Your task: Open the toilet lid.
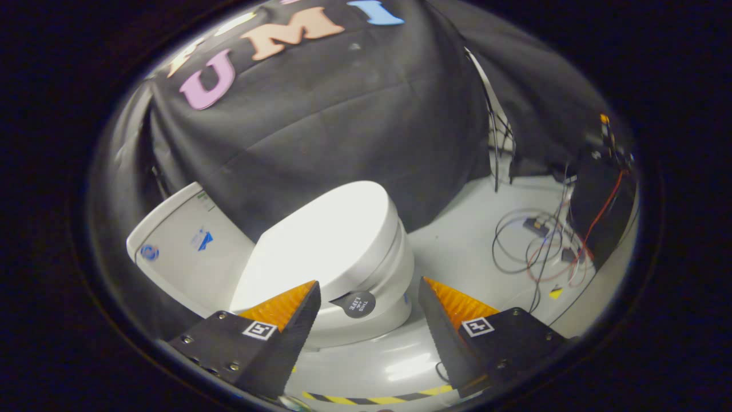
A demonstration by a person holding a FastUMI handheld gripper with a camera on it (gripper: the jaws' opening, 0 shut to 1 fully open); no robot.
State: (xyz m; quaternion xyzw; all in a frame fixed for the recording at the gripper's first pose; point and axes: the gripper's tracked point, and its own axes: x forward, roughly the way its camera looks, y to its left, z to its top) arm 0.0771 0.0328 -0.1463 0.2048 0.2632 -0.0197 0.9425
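A: Toilet lid [329, 237], where?
B: Down flat on the toilet [366, 286], closed, just beyond the fingers, a little left of the gap between them. Far behind, the black cloth wall.

A: Gripper [369, 306], how?
B: Jaws wide apart, holding nothing, touching nothing. Hanging near and above the front edge of the lid.

A: Anything on the lid?
B: A small round dark tab [359, 304] at the front edge, seen between the fingers, closer to the left one.

A: Around the toilet?
B: The tank [183, 252] on the left. Loose cables [534, 246] on the pale floor [457, 246], far right. A yellow-black striped tape [377, 397] near, low.
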